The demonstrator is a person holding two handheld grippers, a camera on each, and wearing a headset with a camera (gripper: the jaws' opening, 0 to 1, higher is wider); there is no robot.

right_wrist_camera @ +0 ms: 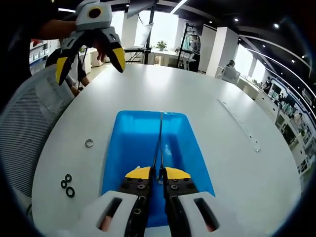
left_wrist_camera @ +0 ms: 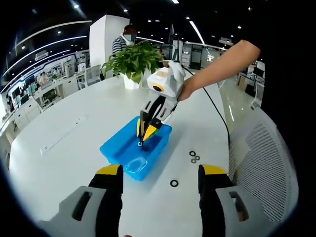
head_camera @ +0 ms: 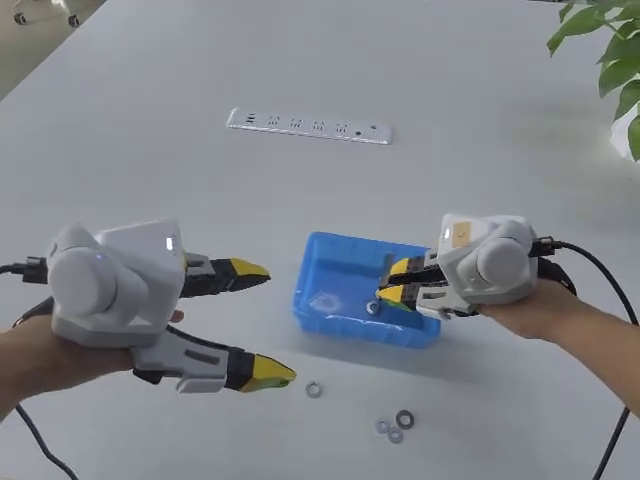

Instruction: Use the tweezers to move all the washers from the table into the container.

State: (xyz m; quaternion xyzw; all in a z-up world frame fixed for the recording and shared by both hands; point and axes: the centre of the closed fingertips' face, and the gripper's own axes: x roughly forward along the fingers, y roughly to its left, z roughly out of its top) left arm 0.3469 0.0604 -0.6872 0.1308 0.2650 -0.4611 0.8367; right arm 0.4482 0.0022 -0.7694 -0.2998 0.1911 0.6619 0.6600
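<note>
While the right claw (head_camera: 397,281) is pressed together on the tweezers (right_wrist_camera: 159,143), their thin tips reach ahead of it and down into the blue container (head_camera: 330,268). A small ring right at the tips looks like a washer (head_camera: 373,308), but it is too small to tell whether it is pinched or already lying on the floor there. Outside the container four are left to fetch. A single washer (head_camera: 314,389) lies just off the nearer jaw tip of the left claw (head_camera: 262,322), and a cluster of three (head_camera: 394,425), touching or nearly so, sits on the counter (head_camera: 150,170) below the right claw, near the container's front wall. By my reading the job is early, with one washer at most delivered. The left claw is spread wide with nothing between its jaws, hovering just beside the container on the side away from the right claw. In the head view the right claw covers most of the tweezers and part of the container's floor, so anything under it goes uncounted. A pale patch on that floor, nearer the left claw, may be glare or something clear. Well beyond both claws lie a power strip (head_camera: 308,127) and, past the right claw, a plant (head_camera: 610,50).
</note>
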